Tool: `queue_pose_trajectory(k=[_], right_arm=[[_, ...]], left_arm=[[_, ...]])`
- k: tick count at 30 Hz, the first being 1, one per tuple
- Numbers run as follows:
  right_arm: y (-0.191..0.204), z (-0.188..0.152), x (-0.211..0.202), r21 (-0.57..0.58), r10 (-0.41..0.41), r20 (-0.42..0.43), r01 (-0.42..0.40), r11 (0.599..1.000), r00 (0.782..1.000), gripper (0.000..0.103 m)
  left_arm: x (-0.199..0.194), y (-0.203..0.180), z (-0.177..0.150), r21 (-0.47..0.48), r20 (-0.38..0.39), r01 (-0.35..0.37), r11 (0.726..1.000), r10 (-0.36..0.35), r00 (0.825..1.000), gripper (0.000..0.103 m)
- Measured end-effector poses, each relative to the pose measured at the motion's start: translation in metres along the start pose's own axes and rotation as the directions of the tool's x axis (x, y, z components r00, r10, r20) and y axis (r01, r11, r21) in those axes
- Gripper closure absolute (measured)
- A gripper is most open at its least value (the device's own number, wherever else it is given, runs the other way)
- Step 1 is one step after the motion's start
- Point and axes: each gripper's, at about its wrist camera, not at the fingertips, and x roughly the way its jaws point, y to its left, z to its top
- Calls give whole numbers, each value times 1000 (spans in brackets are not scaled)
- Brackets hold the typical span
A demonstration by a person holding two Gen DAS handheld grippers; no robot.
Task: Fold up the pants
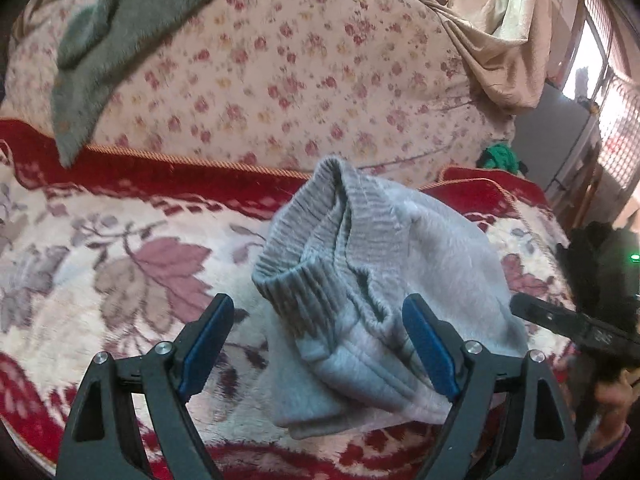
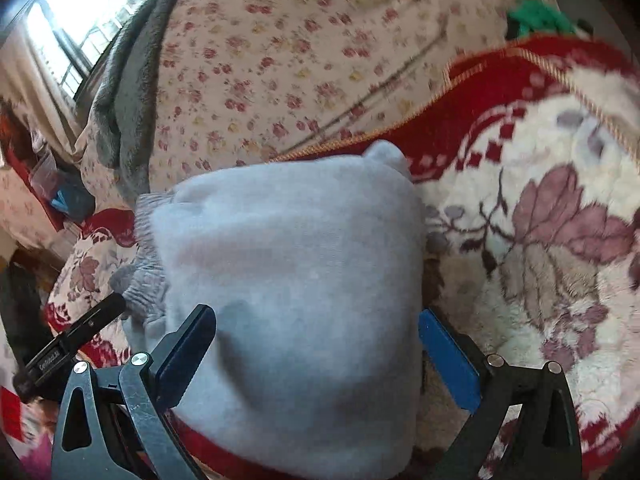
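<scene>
The light grey pants (image 1: 380, 288) lie in a folded bundle on the red and white floral blanket (image 1: 120, 248), ribbed waistband raised on top. My left gripper (image 1: 318, 344) is open, its blue-padded jaws wide on either side of the bundle's near end, not clamping it. In the right wrist view the pants (image 2: 296, 280) fill the middle. My right gripper (image 2: 316, 344) is open, jaws spread around the near part of the bundle. The right gripper's finger also shows in the left wrist view (image 1: 560, 320), at the bundle's right side.
A floral cushion back (image 1: 300, 72) rises behind the blanket, with a grey towel (image 1: 100, 40) draped over it. A beige curtain (image 1: 500, 40) and window are at the right. A green item (image 1: 500, 156) sits at the cushion's end.
</scene>
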Motion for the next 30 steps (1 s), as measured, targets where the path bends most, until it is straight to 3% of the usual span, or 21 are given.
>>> queue_pose_trajectory(k=[7,13,30], right_arm=[[26,-4,-14,-20,-53,77,55,998,996,0],[42,-7,-17,-69,-115,104,122,990,988,0],[39,-11,-14,-49,-158,113,164,985,981,0]], left_arm=[[-8,-35,6,58,49,-48,997,45,998,17],[-5,-58,9,90,86,-144,985,137,987,12],[0,-60,5,108,87,-186,977,177,980,12]])
